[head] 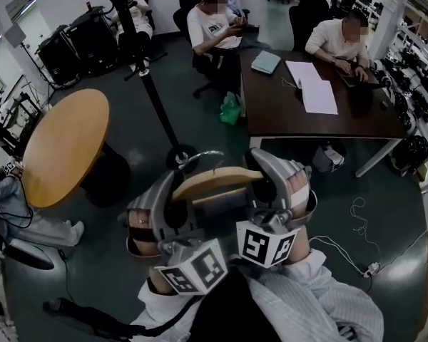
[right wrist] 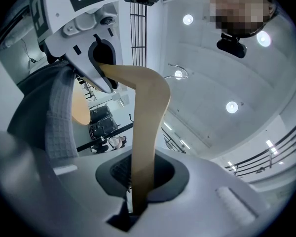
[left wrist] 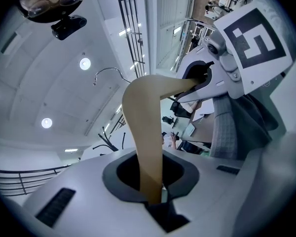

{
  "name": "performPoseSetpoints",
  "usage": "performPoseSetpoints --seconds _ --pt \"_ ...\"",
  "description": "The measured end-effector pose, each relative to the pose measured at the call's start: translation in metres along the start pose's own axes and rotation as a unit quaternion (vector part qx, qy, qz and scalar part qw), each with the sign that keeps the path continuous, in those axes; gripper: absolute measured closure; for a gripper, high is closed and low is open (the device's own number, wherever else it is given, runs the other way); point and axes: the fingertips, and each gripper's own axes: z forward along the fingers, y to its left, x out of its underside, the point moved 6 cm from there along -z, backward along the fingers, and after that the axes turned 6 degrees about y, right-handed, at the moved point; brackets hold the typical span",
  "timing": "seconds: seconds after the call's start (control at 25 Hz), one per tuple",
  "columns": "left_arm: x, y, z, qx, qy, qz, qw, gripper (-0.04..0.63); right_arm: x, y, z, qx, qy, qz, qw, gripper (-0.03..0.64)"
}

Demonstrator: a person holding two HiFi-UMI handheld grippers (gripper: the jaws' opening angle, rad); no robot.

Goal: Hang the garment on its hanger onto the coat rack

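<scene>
Left gripper (left wrist: 157, 201) and right gripper (right wrist: 134, 206) clamp hanger (head: 215, 179)

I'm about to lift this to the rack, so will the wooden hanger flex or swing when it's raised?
Likely stiff: the wooden hanger spans both grippers without sagging, the left gripper and right gripper each shut on one arm. Held at two points, it probably won't swing, though the grey garment draped on it looks floppy and may sway.
</scene>
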Motion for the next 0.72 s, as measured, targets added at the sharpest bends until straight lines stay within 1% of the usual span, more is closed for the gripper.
performPoseSetpoints --seconds 0.16,0.32,0.48,0.72 --pt "0.011 -0.002 0.011 0.011 0.01 -0.003 0.9999 0.549 0.0 0.009 0.012 -0.013 0.004 0.001 1.0 0.588" --pt "0.026 -0.004 0.039 0.021 0.018 -0.004 0.9996 0.549 0.005 0.024 0.04 -0.024 0.006 0.003 1.0 0.586" --pt "0.043 -0.004 0.079 0.028 0.023 -0.007 0.9993 0.549 0.008 0.039 0.079 -0.031 0.011 0.004 0.999 0.586" --pt "0.068 0.013 0.158 0.024 0.006 -0.009 0.9996 0.549 0.005 0.053 0.158 -0.016 0.012 -0.002 1.0 0.586"
